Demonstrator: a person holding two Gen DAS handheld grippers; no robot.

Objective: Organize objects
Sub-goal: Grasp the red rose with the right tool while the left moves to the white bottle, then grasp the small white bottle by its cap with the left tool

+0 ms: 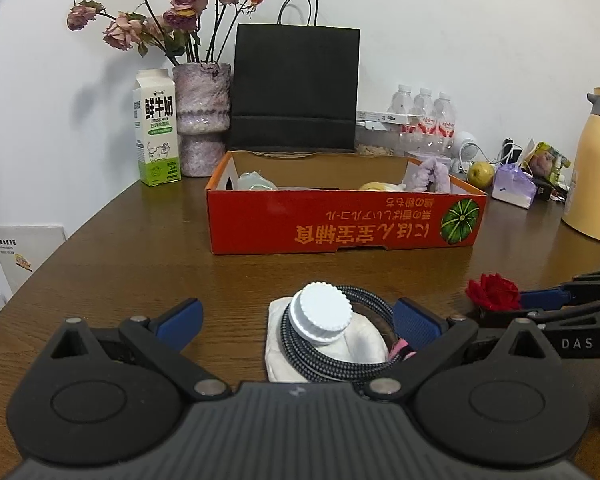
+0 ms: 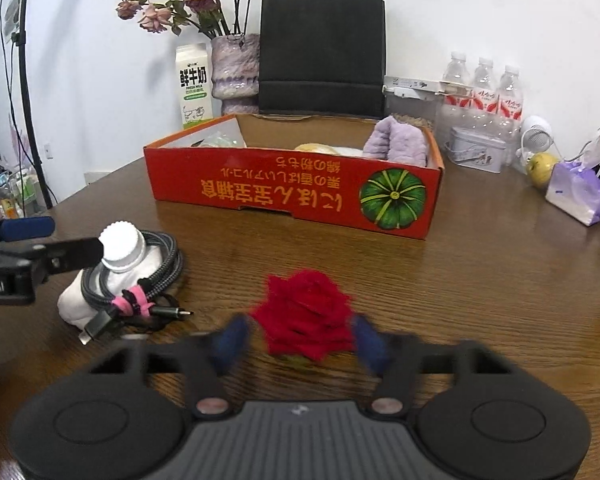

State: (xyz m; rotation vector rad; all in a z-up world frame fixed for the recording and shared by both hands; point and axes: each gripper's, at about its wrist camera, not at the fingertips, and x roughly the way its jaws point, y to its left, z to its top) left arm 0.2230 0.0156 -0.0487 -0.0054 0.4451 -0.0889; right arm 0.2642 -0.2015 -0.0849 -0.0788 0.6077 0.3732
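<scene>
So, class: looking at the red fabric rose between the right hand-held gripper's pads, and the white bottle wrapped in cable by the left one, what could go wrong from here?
1. The red rose is soft; the right hand-held gripper may crush it or grip only petals, letting it slip.
2. The cable loops around the white bottle, so lifting either with the left hand-held gripper may drag the other.
3. The red box already holds items, so landing room may be limited.

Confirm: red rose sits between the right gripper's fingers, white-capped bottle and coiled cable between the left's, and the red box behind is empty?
Not empty. The red box holds a purple fuzzy item and more, per the right wrist view. The rest stands: red rose at the right gripper, bottle and cable at the left gripper.
</scene>
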